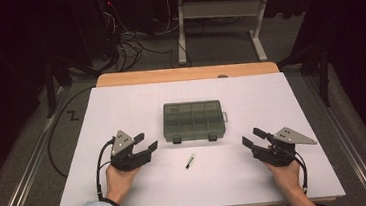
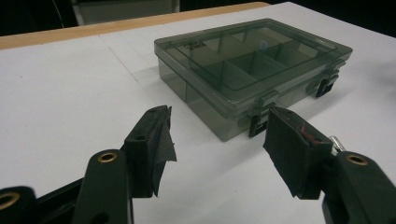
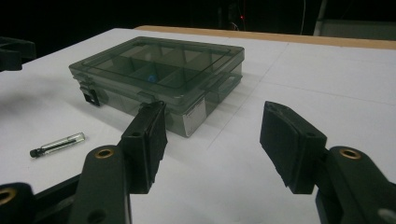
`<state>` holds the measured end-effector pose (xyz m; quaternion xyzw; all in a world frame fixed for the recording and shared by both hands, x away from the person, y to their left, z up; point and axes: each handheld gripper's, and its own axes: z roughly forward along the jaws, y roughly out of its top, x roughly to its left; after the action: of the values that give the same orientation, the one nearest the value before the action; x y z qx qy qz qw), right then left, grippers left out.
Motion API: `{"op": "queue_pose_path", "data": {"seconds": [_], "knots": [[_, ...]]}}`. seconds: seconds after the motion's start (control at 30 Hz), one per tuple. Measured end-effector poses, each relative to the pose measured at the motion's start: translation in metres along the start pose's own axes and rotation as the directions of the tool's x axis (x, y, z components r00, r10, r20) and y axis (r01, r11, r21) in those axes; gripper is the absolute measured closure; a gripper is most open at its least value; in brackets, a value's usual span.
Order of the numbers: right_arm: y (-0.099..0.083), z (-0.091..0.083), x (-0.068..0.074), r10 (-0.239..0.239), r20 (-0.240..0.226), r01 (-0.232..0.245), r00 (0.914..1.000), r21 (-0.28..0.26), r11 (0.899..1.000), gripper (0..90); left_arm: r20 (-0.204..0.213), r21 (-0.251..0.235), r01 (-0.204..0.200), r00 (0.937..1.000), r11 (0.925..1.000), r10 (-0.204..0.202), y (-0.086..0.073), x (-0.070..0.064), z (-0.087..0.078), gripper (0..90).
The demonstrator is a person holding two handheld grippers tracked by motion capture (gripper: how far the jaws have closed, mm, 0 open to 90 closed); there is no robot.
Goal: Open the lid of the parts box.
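Note:
A smoky clear compartment box (image 1: 193, 120) lies closed at the middle of the white table, its two black latches on the near side; it appears as box (image 2: 252, 70) and box (image 3: 159, 74) in the gripper views. A small glass vial with a black cap (image 1: 190, 160) lies on the table just in front of it, vial (image 3: 57, 144) to the left in the right gripper view. My left gripper (image 1: 145, 142) rests open at the box's near left, left gripper (image 2: 217, 149) empty. My right gripper (image 1: 253, 136) rests open at the near right, right gripper (image 3: 212, 144) empty.
The white table (image 1: 121, 103) has a bare wooden strip (image 1: 183, 74) along its far edge. Beyond it stand a desk frame (image 1: 218, 14) and loose cables (image 1: 125, 43) on the floor. A cable (image 1: 98, 173) trails from my left gripper.

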<state>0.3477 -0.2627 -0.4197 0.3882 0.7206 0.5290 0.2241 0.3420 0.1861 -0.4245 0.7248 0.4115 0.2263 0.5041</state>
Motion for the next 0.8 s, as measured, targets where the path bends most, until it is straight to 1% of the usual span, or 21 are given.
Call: {"op": "queue_pose_path", "data": {"seconds": [0.2, 0.37, 0.4, 0.5, 0.67, 0.7, 0.8], "knots": [[0.001, 0.004, 0.001, 0.000, 0.001, 0.000, 1.0000, 0.001, 1.000, 42.9, -0.002, -0.007, 0.004, 1.0000, 1.0000, -0.004, 0.001, 0.000, 0.002, 40.0], [0.004, 0.007, 0.001, 0.002, -0.008, -0.002, 1.0000, -0.006, 1.000, 43.0, -0.004, -0.009, 0.003, 1.0000, 1.0000, -0.003, 0.003, 0.001, 0.003, 40.0], [0.005, 0.007, 0.001, 0.011, -0.010, -0.011, 0.9999, -0.012, 1.000, 43.0, -0.004, -0.009, 0.005, 1.0000, 1.0000, -0.005, 0.003, 0.001, 0.003, 40.0], [0.006, 0.009, 0.000, 0.015, -0.010, -0.016, 0.9998, -0.012, 1.000, 43.0, -0.003, -0.008, 0.005, 1.0000, 1.0000, -0.005, 0.004, 0.001, 0.005, 40.0], [0.007, 0.012, 0.000, 0.005, -0.006, -0.005, 1.0000, -0.013, 1.000, 43.2, 0.003, -0.009, 0.002, 1.0000, 1.0000, -0.002, 0.005, 0.000, 0.007, 40.0], [0.008, 0.015, 0.000, -0.004, -0.001, 0.004, 1.0000, -0.010, 1.000, 43.2, 0.004, -0.009, 0.001, 1.0000, 1.0000, -0.001, 0.005, 0.000, 0.007, 40.0], [0.010, 0.018, 0.000, 0.005, -0.003, -0.005, 1.0000, -0.014, 1.000, 43.3, 0.006, -0.009, 0.001, 1.0000, 1.0000, -0.001, 0.005, 0.000, 0.007, 40.0]]}}
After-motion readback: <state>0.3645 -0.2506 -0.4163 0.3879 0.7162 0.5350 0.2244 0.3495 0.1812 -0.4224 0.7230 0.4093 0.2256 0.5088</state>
